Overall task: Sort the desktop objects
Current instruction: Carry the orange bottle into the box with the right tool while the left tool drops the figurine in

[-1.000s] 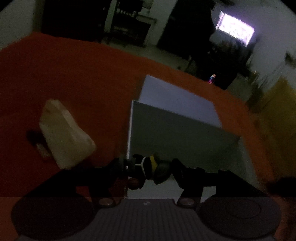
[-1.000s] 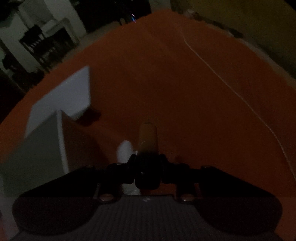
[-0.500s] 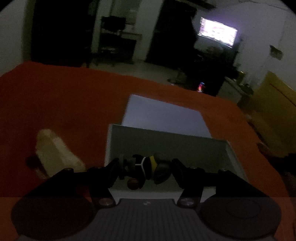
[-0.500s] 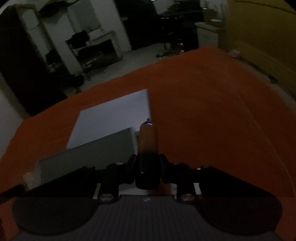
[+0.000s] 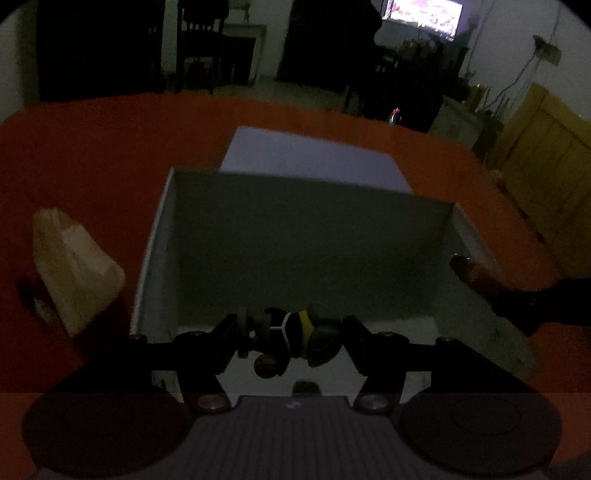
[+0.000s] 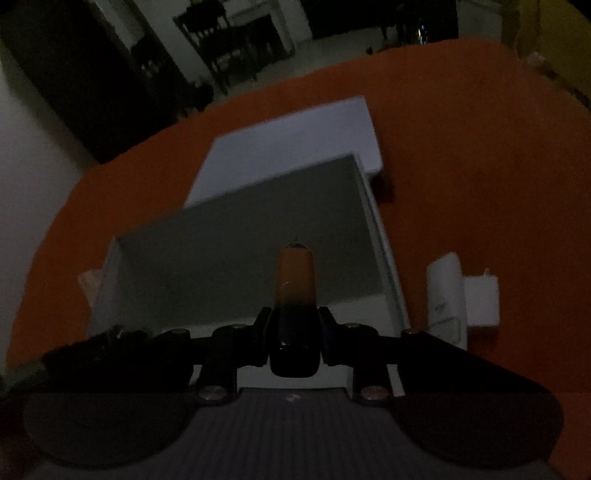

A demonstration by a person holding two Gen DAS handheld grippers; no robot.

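An open white box stands on the red table, with its lid lying flat behind it. My left gripper is shut on a small black toy with a yellow band and holds it above the box's near edge. My right gripper is shut on an orange tube with a dark cap, held over the same box. The tube's tip and the right gripper also show at the box's right side in the left wrist view.
A cream crumpled packet lies on the red cloth left of the box. A white charger block lies on the cloth right of the box. Dark furniture and a lit screen stand beyond the table's far edge.
Both grippers have moved over the box with their loads. The right gripper swung left from the bare cloth to above the box, and its tube now shows in the left wrist view.
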